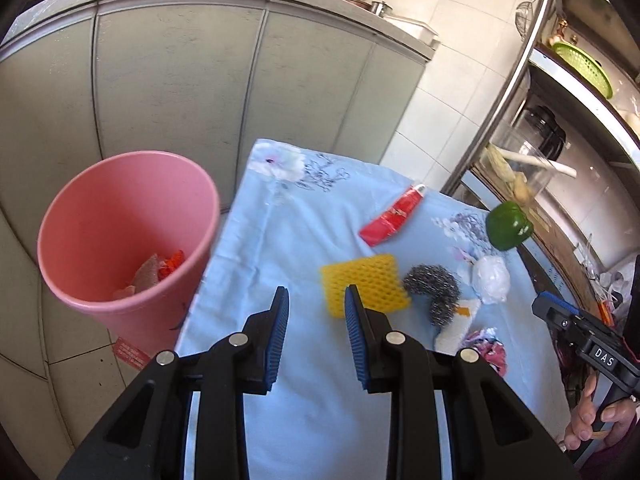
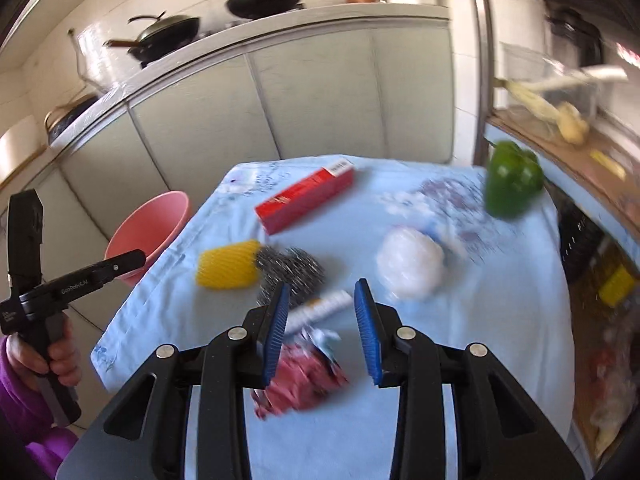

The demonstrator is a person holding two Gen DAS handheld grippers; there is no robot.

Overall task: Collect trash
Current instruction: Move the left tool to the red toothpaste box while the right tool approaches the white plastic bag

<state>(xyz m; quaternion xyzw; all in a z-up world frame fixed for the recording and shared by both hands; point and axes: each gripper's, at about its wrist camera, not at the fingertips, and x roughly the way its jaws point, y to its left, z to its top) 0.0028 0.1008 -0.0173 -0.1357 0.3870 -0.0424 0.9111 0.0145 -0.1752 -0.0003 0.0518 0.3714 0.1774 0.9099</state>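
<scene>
Both grippers gaping wide, gripping nothing: left gripper [image 1: 316,304] hovering near yellow foam net [image 1: 364,283]; right gripper [image 2: 322,304] hovering over crumpled red wrapper [image 2: 300,380].

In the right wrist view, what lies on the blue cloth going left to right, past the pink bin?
Pink bin → yellow foam net → steel scourer → white plastic wad → green pepper. The red box sits farther back and is left out.
</scene>
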